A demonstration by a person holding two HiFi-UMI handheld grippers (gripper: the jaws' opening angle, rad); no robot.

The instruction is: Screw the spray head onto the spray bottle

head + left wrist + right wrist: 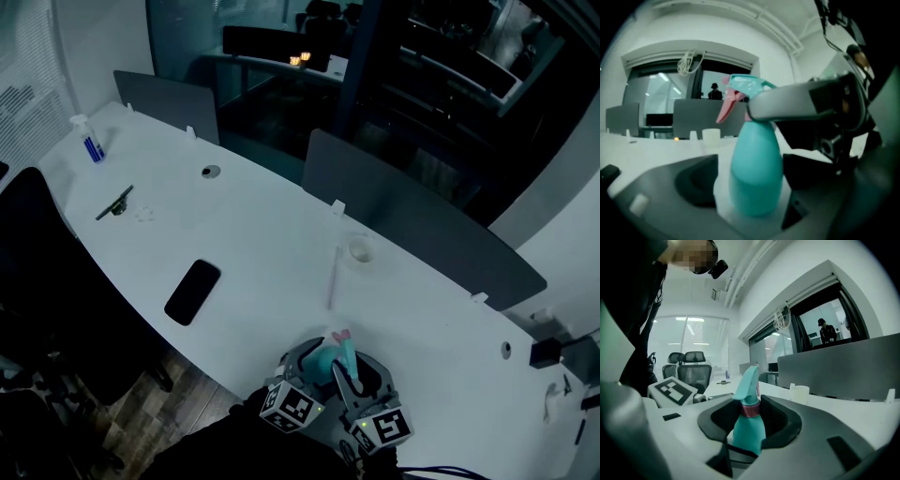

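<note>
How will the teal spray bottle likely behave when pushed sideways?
The spray bottle is tall over a narrow base with the spray head overhanging, so a high push would probably tip it. Its smooth rounded body may slip when squeezed. Its opaque wall hides any liquid, so weight is unclear.

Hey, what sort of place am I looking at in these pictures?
Most likely an open-plan office. There is a long white shared desk with grey divider panels standing along its far edge, and mesh-backed office chairs at a further table.
</note>
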